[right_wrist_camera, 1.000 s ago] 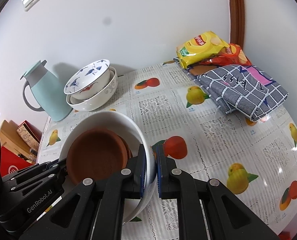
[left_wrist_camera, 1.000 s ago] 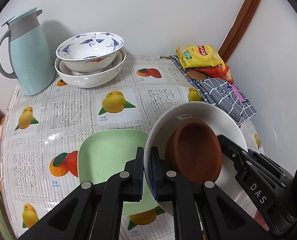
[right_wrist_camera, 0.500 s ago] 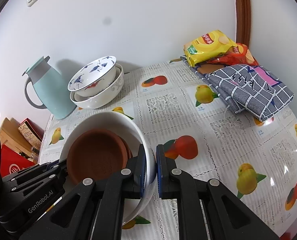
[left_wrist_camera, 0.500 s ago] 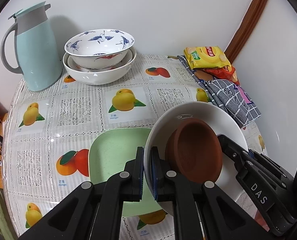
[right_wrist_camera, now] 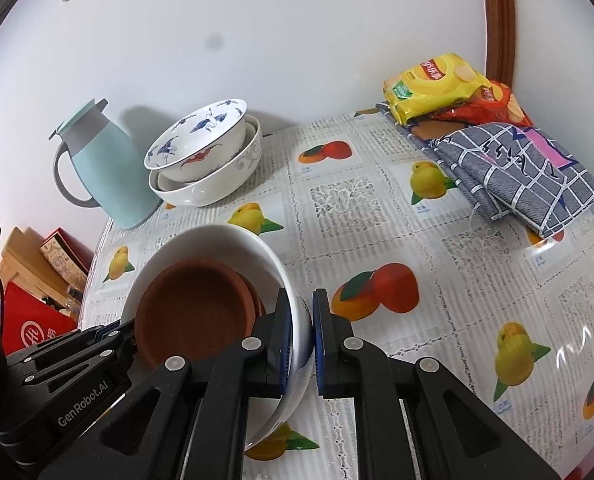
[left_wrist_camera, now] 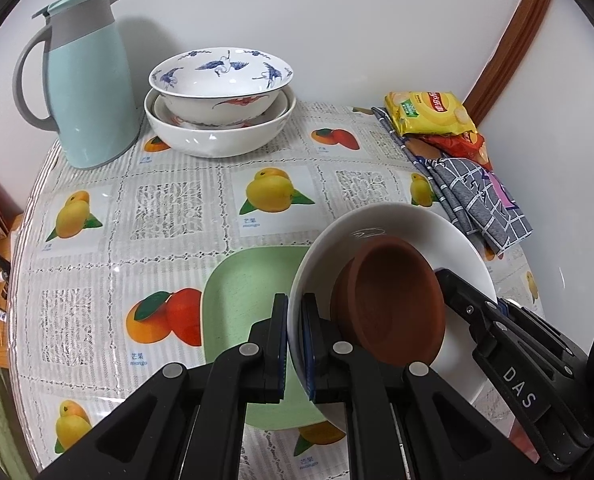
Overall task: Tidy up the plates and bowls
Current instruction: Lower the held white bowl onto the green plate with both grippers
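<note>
A large white bowl (left_wrist_camera: 401, 220) with a brown clay bowl (left_wrist_camera: 393, 292) inside it is held above the table, tilted. My left gripper (left_wrist_camera: 295, 340) is shut on its left rim. My right gripper (right_wrist_camera: 301, 332) is shut on its right rim; the white bowl (right_wrist_camera: 217, 240) and the brown bowl (right_wrist_camera: 193, 312) also show in the right wrist view. A light green plate (left_wrist_camera: 241, 304) lies on the table under the bowl. Two nested bowls, a blue-patterned one (left_wrist_camera: 221, 76) inside a white one (left_wrist_camera: 221, 136), stand at the back by the wall.
A pale blue jug (left_wrist_camera: 85, 92) stands left of the nested bowls. Snack bags (left_wrist_camera: 429, 112) and a folded checked cloth (left_wrist_camera: 477, 200) lie at the right. A fruit-print tablecloth (left_wrist_camera: 157, 200) covers the table. Boxes (right_wrist_camera: 33, 300) sit beyond the left table edge.
Both grippers have carried the white bowl forward, toward the nested bowls and the jug, which appear larger and closer. The grip on the bowl has not changed.
</note>
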`<action>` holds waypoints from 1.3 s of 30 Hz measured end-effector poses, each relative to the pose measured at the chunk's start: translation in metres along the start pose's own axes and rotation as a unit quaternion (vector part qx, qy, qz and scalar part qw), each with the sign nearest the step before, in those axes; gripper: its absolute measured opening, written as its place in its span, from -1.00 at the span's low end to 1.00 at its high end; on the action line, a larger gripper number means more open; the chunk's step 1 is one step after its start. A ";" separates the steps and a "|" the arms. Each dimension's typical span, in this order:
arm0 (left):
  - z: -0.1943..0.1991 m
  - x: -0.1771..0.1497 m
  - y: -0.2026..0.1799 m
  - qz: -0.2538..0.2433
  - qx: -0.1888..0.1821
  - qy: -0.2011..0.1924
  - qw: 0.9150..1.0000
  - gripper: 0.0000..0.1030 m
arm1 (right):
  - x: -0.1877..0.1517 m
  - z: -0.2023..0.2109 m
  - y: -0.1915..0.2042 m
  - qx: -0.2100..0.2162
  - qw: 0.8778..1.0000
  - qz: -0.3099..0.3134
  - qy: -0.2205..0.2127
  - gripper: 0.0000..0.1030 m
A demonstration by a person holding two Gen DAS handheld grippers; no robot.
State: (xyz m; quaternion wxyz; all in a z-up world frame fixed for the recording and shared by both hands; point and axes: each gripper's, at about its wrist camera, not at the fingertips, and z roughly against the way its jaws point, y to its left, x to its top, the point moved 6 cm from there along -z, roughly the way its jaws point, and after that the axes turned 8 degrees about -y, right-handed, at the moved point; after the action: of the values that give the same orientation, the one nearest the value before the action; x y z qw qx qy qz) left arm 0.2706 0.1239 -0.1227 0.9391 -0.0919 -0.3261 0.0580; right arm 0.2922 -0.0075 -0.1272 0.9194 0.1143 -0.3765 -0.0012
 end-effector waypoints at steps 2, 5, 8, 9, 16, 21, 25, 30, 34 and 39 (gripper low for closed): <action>-0.001 -0.001 0.002 0.001 0.001 0.001 1.000 -0.86 | -0.001 -0.002 0.001 0.002 1.000 0.000 0.002 -0.80; -0.002 -0.003 0.005 0.001 0.004 0.003 1.000 -0.86 | -0.003 -0.004 0.003 0.003 1.000 0.000 0.005 -0.80; -0.003 -0.005 0.008 0.001 0.006 0.006 1.000 -0.86 | -0.005 -0.007 0.005 0.006 1.000 0.002 0.009 -0.80; -0.004 -0.006 0.009 0.002 0.007 0.007 1.000 -0.86 | -0.006 -0.008 0.006 0.007 1.000 0.001 0.011 -0.80; -0.008 -0.012 0.016 0.006 0.013 0.014 1.000 -0.86 | -0.013 -0.014 0.009 0.010 1.000 0.004 0.019 -0.80; -0.013 -0.016 0.022 0.011 0.019 0.021 1.000 -0.86 | -0.018 -0.021 0.012 0.014 1.000 0.006 0.027 -0.80; -0.017 -0.019 0.026 0.013 0.023 0.025 0.999 -0.86 | -0.022 -0.028 0.013 0.021 0.999 0.006 0.034 -0.80; -0.022 -0.021 0.033 0.018 0.027 0.029 0.999 -0.86 | -0.025 -0.034 0.018 0.025 0.999 0.008 0.038 -0.80; -0.028 -0.024 0.038 0.024 0.028 0.036 0.999 -0.86 | -0.029 -0.041 0.020 0.029 0.999 0.011 0.044 -0.79; -0.035 -0.027 0.041 0.028 0.028 0.038 0.998 -0.86 | -0.034 -0.049 0.021 0.031 0.998 0.015 0.049 -0.79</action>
State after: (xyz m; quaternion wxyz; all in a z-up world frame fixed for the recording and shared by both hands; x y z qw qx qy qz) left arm 0.2690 0.1543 -0.1748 0.9510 -0.0767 -0.2858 0.0902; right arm 0.3002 0.0262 -0.1806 0.9327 0.1369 -0.3323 0.0295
